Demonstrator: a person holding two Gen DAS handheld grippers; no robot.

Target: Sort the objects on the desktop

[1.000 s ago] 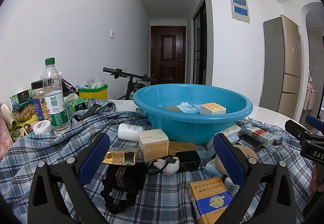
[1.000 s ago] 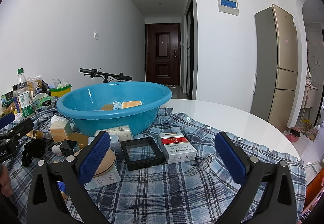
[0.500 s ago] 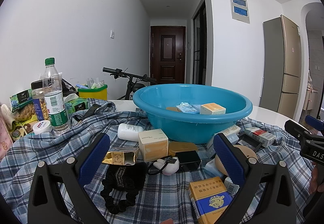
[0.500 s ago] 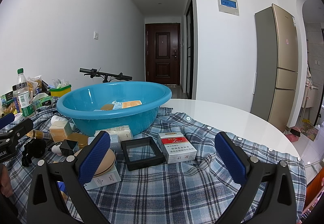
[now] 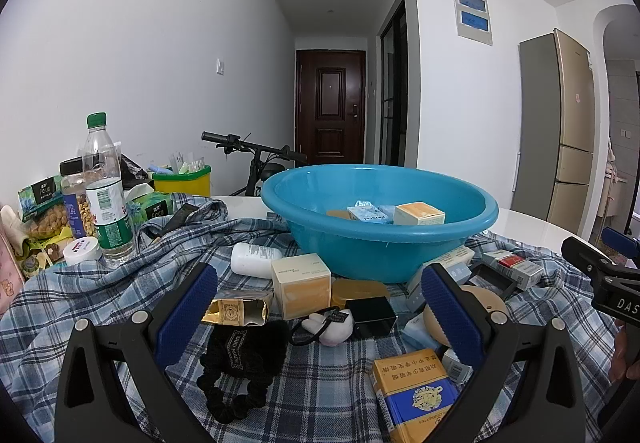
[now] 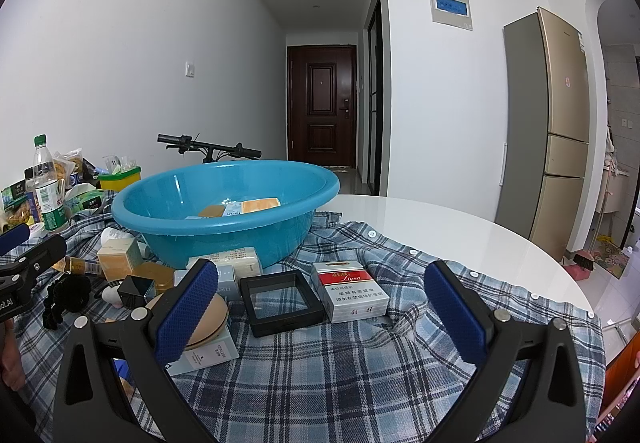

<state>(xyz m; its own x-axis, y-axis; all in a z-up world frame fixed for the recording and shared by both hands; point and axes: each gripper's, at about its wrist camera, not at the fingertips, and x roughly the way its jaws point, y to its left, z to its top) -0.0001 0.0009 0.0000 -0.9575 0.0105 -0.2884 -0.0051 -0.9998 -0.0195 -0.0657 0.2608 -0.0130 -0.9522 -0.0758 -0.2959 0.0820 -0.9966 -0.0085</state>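
Hovering: both grippers, left gripper [image 5: 320,307] & right gripper [image 6: 320,303], jaws apart; red cigarette pack [image 6: 350,297] between right's fingers.

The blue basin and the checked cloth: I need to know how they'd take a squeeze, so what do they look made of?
Blue basin: likely moulded plastic, glossy, with light glints on its smooth wall and rolled rim. Checked cloth: woven fabric, matte, apparently a shirt, since it wrinkles and has white buttons along one edge.

Left gripper [image 5: 318,301] has basically no clear lane: cream cardboard box [image 5: 301,283], black scrunchie [image 5: 237,363] and small black cube [image 5: 371,315] crowd between its jaws, big blue plastic basin [image 5: 380,219] beyond. Right gripper [image 6: 318,305] faces open plaid cloth [image 6: 340,371], probably passable, before the black square frame [image 6: 280,301].
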